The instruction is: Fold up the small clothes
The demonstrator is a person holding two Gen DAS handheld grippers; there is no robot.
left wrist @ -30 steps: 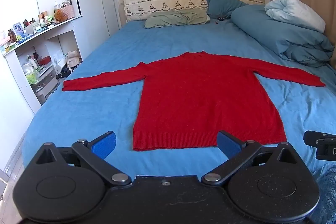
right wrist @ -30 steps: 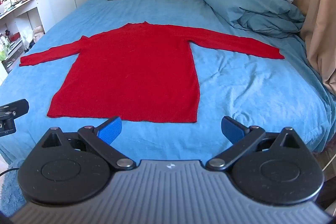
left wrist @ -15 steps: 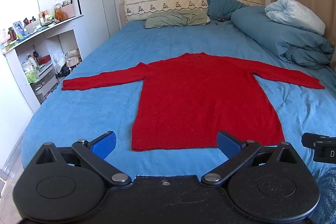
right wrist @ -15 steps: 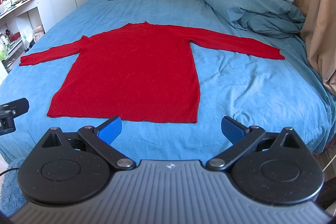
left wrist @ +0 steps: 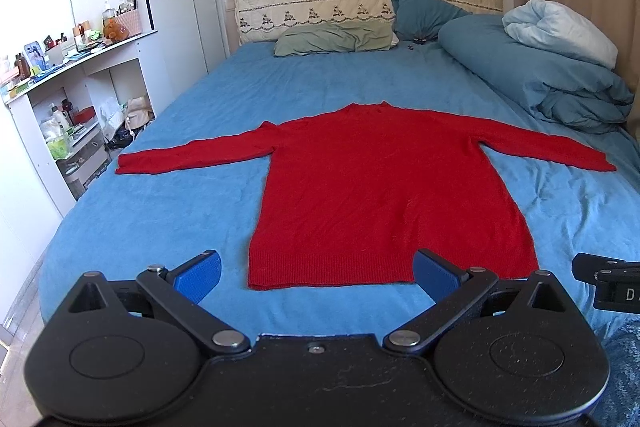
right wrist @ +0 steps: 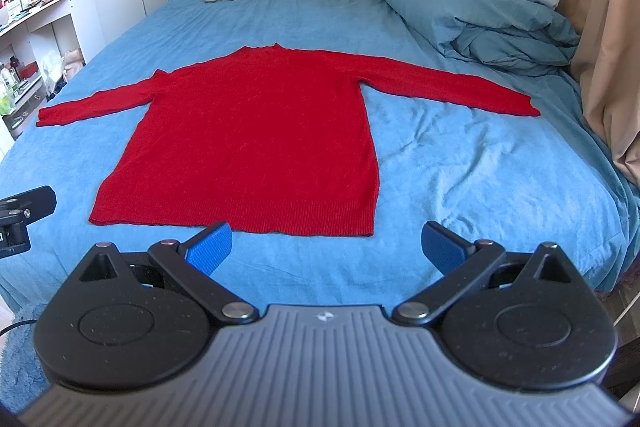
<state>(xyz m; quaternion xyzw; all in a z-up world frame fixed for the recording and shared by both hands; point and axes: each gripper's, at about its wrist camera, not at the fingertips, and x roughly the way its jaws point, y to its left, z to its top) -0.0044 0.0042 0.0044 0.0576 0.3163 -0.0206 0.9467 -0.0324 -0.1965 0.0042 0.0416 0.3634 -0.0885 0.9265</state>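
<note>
A red long-sleeved sweater (left wrist: pixel 384 195) lies flat on the blue bed, both sleeves spread out, hem toward me; it also shows in the right wrist view (right wrist: pixel 256 143). My left gripper (left wrist: pixel 316 273) is open and empty, held just short of the hem's left half. My right gripper (right wrist: pixel 326 247) is open and empty, just short of the hem's right corner. Each gripper's edge shows in the other's view, the right one (left wrist: pixel 608 279) and the left one (right wrist: pixel 20 223).
The blue bed sheet (left wrist: pixel 200 131) surrounds the sweater. A folded blue and white duvet (left wrist: pixel 552 67) lies at the back right, pillows (left wrist: pixel 336 41) by the headboard. White shelves (left wrist: pixel 60 99) with clutter stand left; a curtain (right wrist: pixel 612 27) hangs right.
Both views have shifted very slightly; the sweater sits a touch lower in the left view. Nothing was grasped and both grippers stay open.
</note>
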